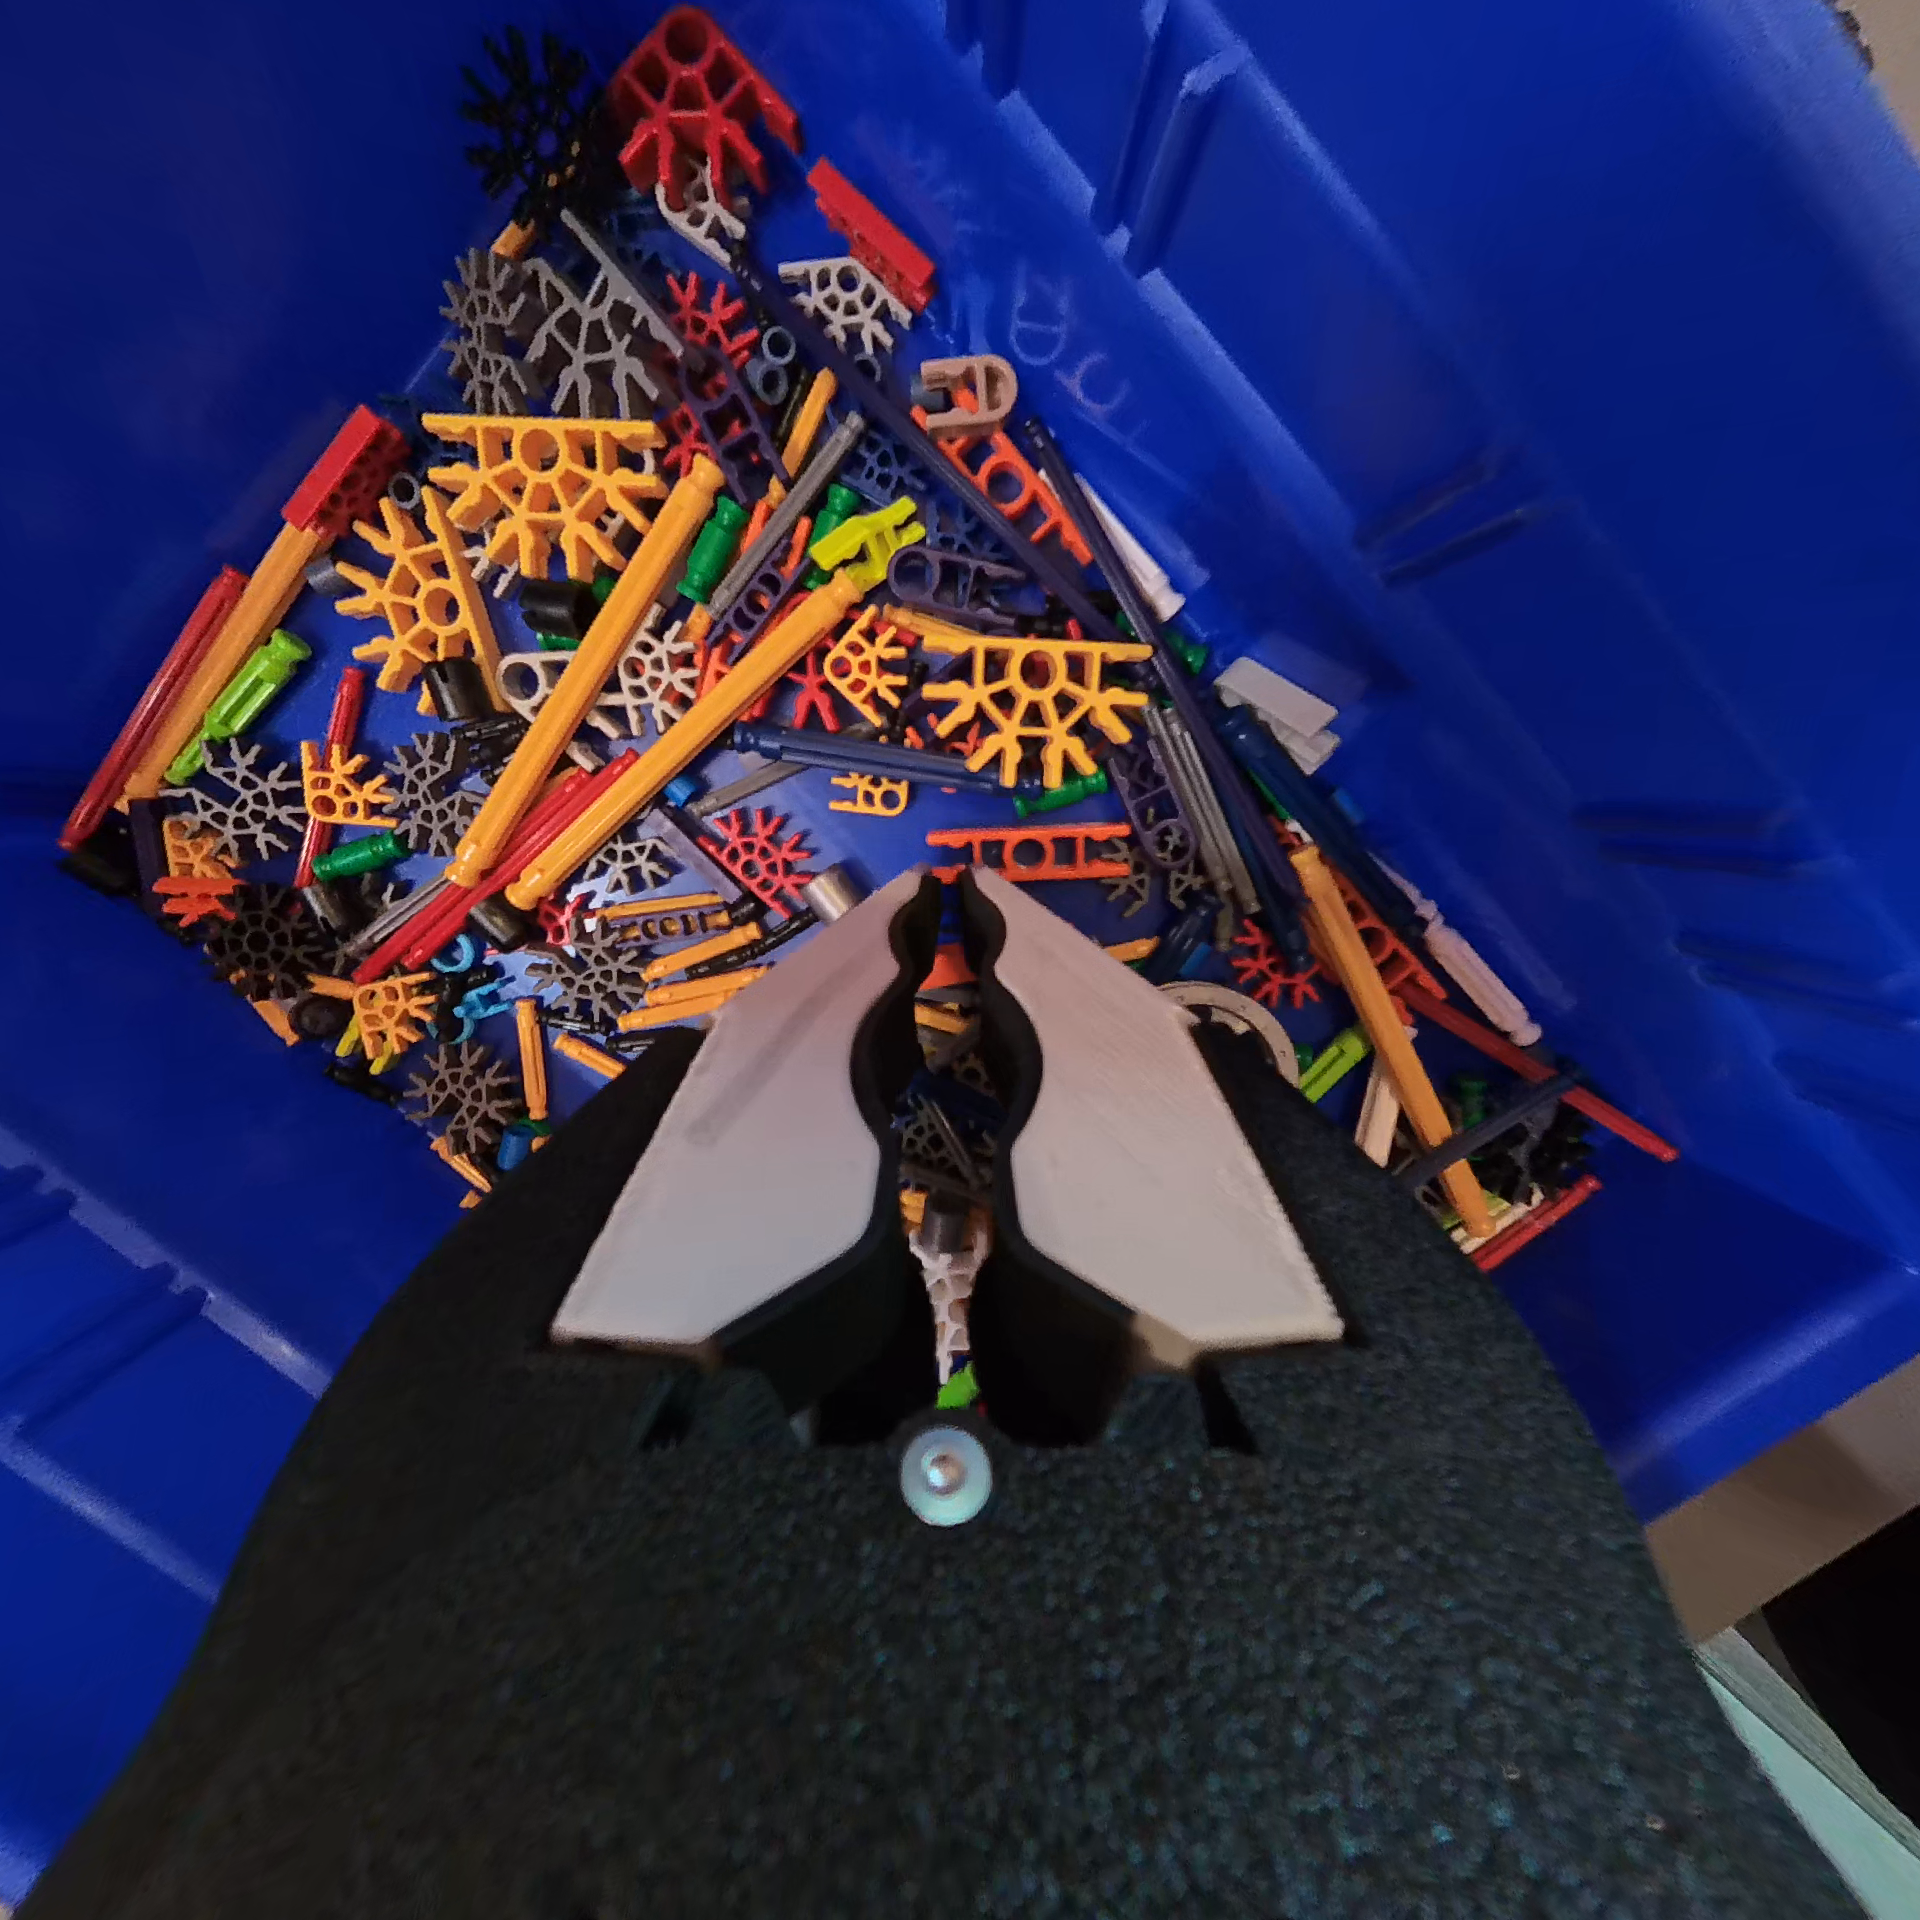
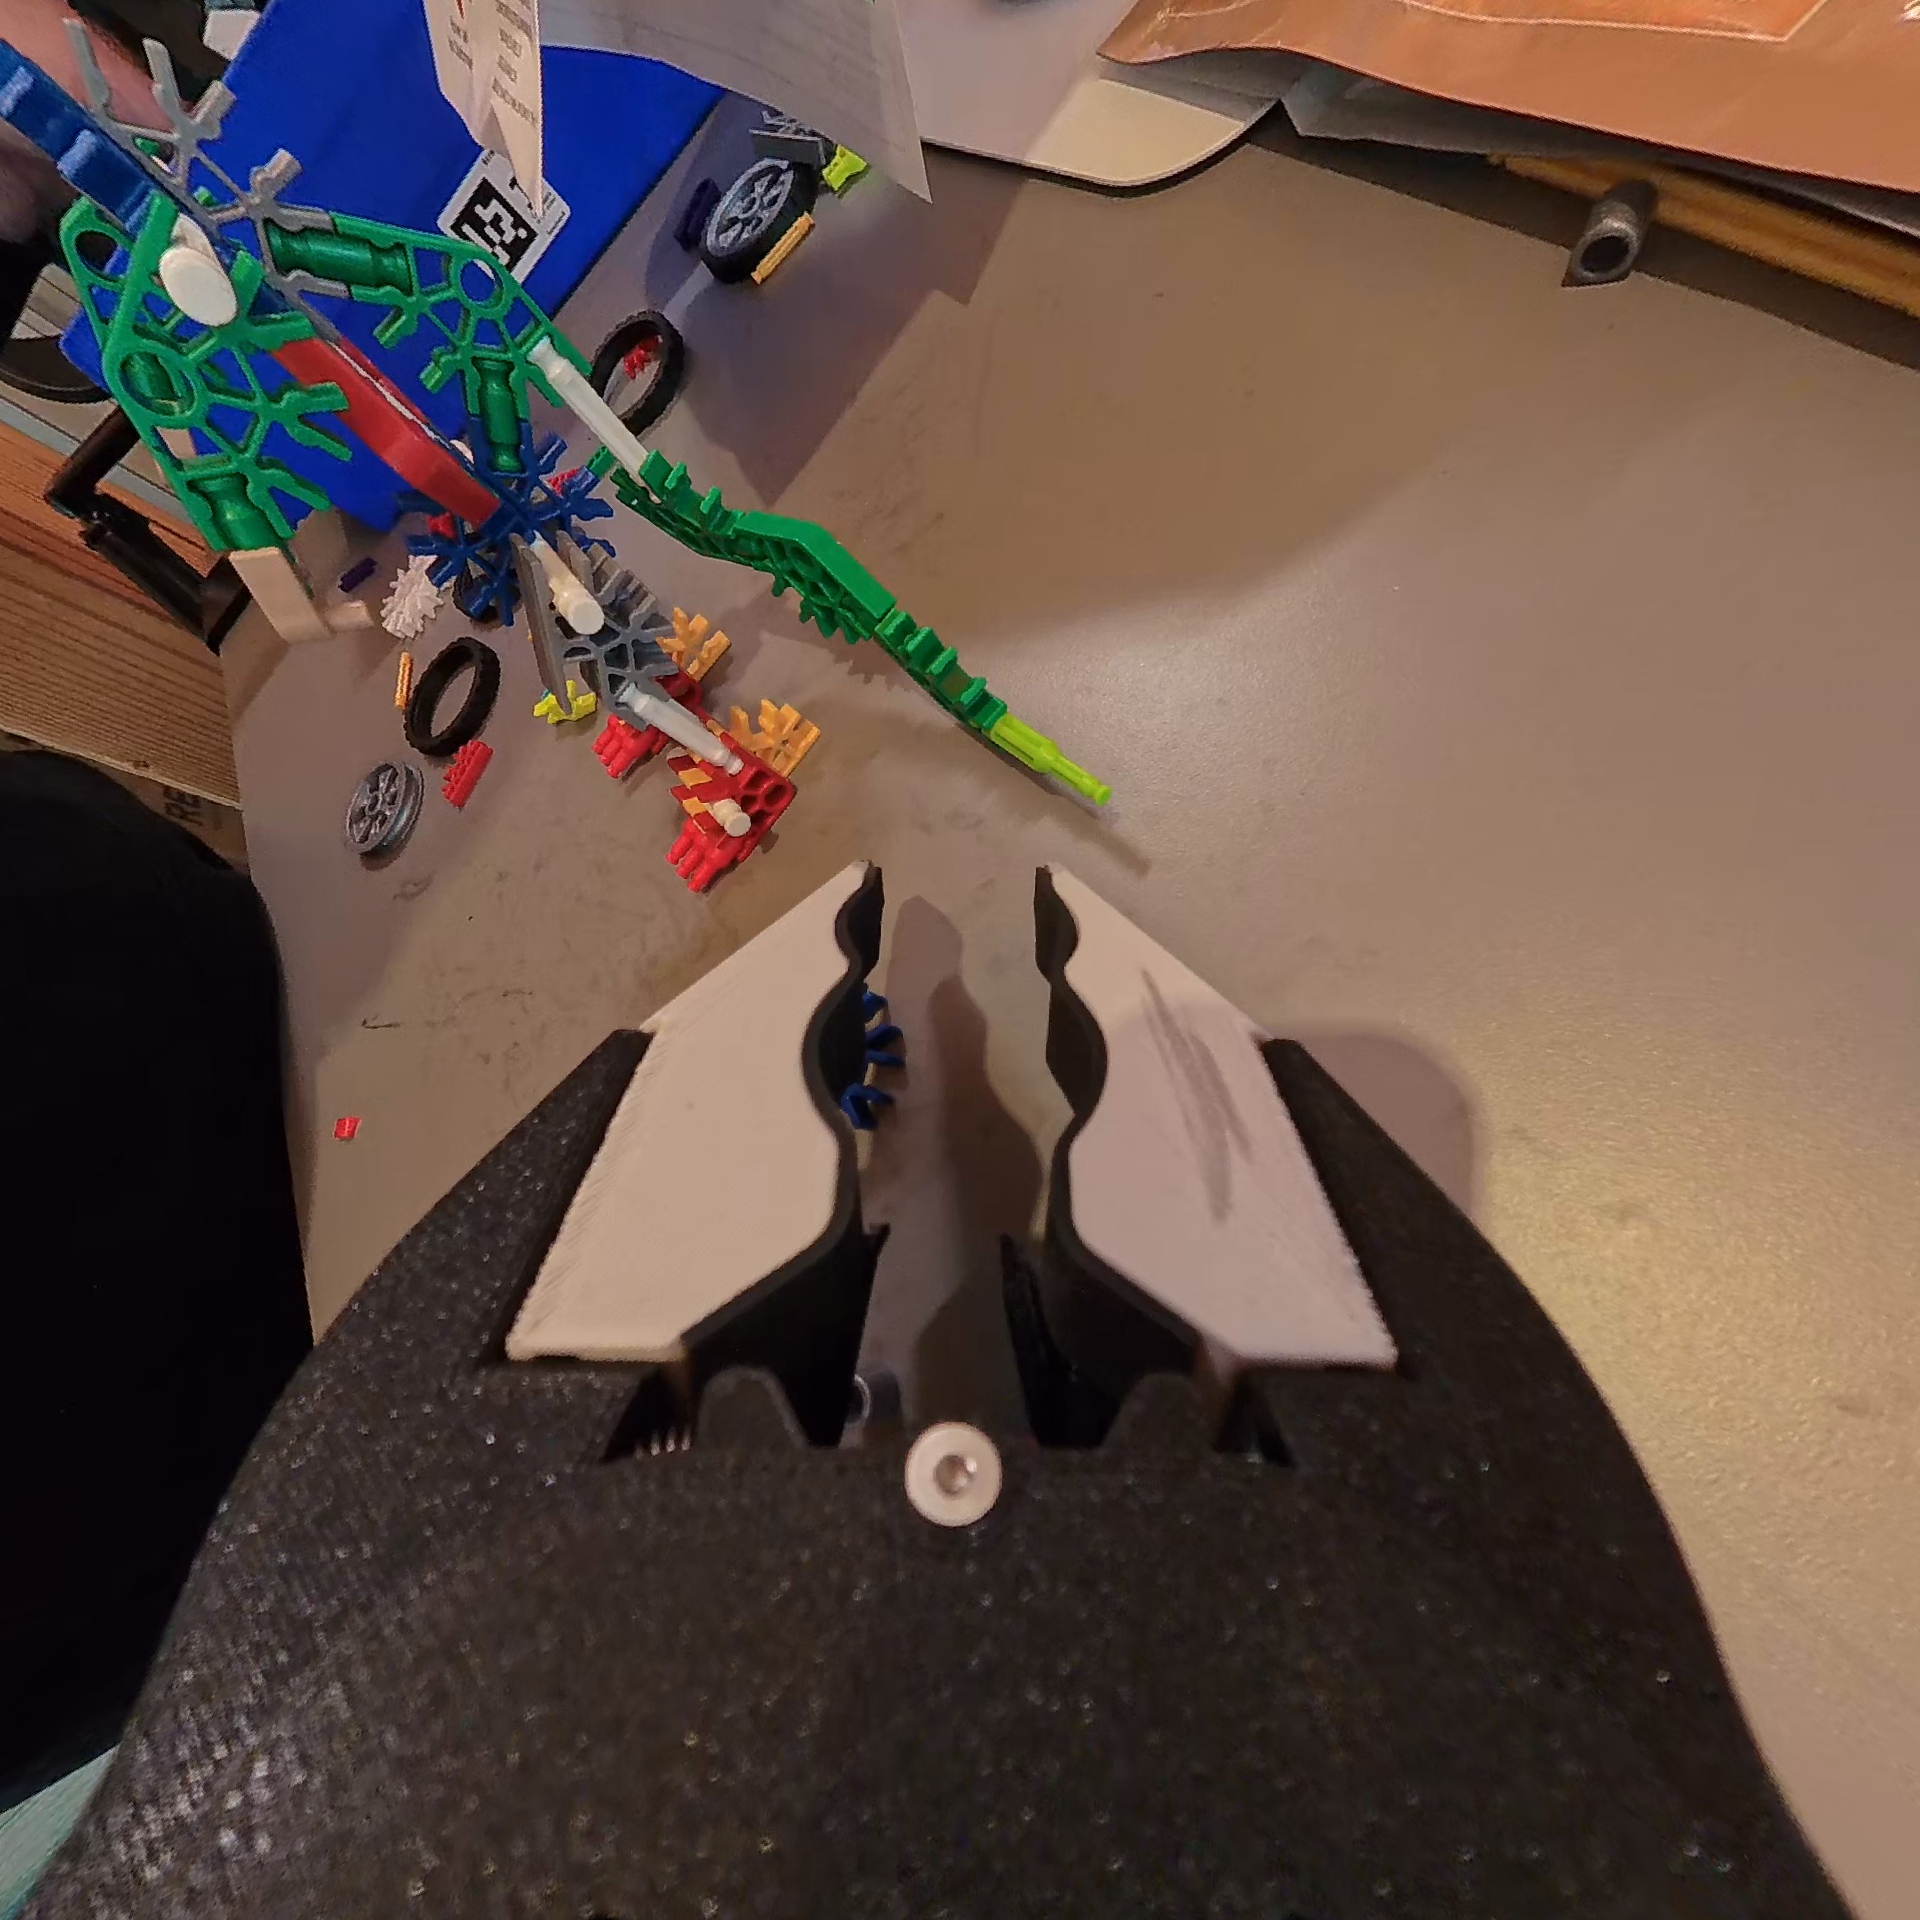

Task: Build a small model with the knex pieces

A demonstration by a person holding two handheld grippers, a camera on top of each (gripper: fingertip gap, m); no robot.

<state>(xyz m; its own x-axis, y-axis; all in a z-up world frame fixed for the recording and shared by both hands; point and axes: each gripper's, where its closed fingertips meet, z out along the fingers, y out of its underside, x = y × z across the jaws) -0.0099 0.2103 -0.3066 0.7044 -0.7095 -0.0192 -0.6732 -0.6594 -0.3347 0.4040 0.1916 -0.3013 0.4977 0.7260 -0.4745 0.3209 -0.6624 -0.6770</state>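
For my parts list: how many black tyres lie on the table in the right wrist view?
3: one tyre on the grey wheel, one behind the green model, one beside the loose grey hub. Others may be hidden.

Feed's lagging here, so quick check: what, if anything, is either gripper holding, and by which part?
Left gripper: fingers nearly shut above the blue bin, nothing visibly gripped. Right gripper: open; a blue connector shows beside one finger, unclamped.
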